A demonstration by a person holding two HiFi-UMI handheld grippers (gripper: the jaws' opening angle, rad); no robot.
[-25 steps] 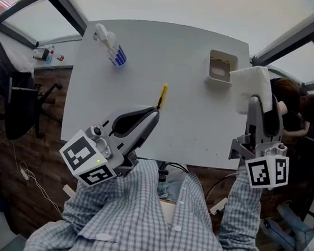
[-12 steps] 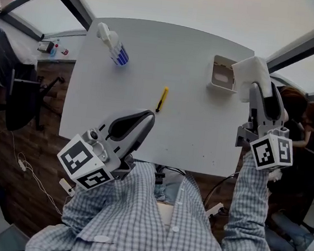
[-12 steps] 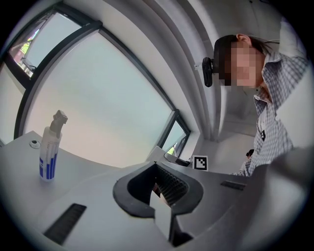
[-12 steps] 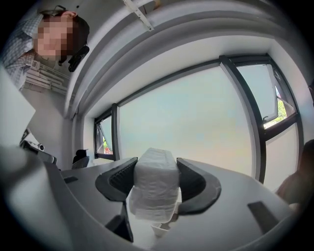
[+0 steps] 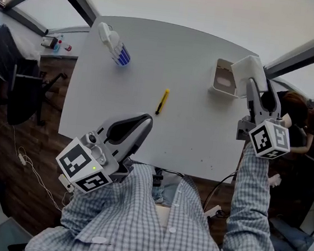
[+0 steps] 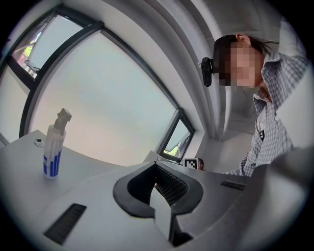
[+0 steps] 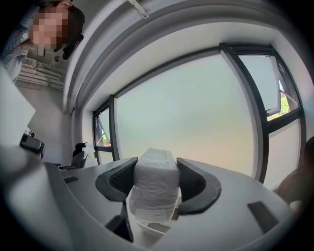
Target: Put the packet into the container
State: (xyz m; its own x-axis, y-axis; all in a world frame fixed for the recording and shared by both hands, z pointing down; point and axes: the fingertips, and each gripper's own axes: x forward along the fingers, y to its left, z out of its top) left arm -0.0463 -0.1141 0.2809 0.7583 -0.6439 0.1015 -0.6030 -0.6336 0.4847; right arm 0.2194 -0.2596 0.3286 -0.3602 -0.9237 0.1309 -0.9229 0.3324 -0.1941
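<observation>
The white packet hangs at the table's right edge, beside and a little above the white container, with my right gripper shut on it. In the right gripper view the packet fills the space between the jaws, and the container's rim shows just below it. My left gripper sits over the table's near edge, shut, with nothing between its jaws.
A yellow pen lies mid-table. A white spray bottle with a blue label lies at the far left and shows again in the left gripper view. A black chair stands left of the table, and seated people are at the right.
My right gripper has carried the packet away from me along the table's right edge, up beside the container. The left gripper has barely moved.
</observation>
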